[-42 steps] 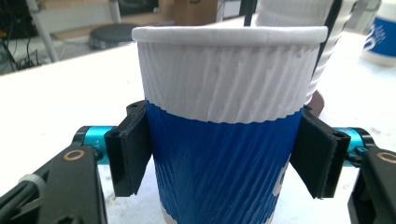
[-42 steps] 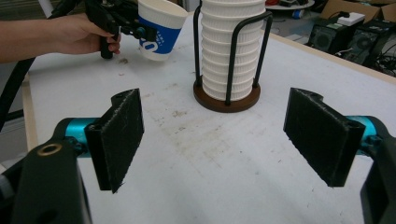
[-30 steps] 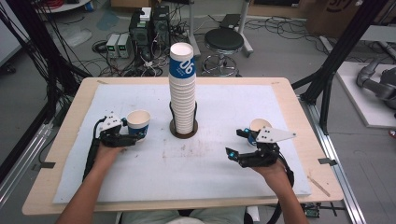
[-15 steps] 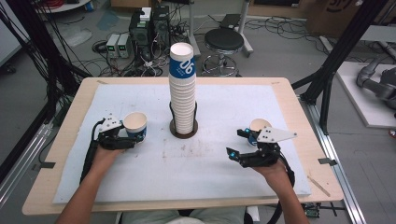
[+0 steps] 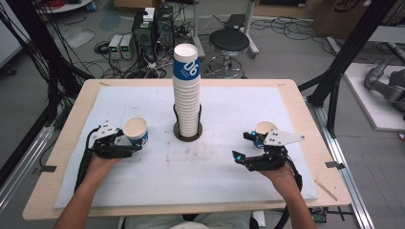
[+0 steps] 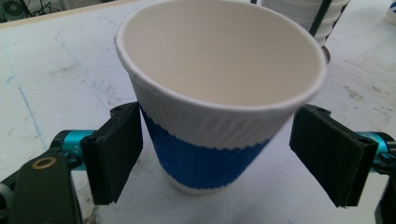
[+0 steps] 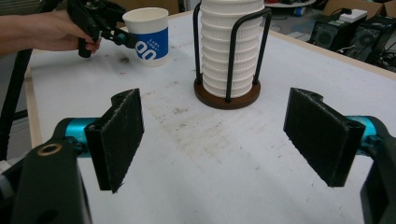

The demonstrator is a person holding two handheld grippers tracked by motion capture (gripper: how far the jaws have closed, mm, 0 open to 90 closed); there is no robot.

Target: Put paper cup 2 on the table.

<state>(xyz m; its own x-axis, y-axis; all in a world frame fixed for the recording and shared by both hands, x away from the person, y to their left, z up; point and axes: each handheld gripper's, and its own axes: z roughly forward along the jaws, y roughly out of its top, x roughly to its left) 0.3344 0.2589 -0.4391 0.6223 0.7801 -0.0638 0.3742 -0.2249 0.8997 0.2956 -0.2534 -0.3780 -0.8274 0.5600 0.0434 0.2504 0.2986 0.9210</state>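
The paper cup [image 5: 136,130] stands upright on the white mat [image 5: 286,176], left of centre in the high view, and your left gripper [image 5: 130,144] has just been opening around it; the cup sits between the pads, apparently untouched. So you're at the release. Next, draw that hand straight back without clipping the rim. Your right gripper [image 7: 212,140], jaws apart and empty, faces the cup stack [image 5: 187,95].

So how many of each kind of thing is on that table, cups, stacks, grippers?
Single cups: 2, one by the left gripper at, one by the right gripper at
Cup stacks: 1
Stack holders: 1
Grippers: 2
Total: 6
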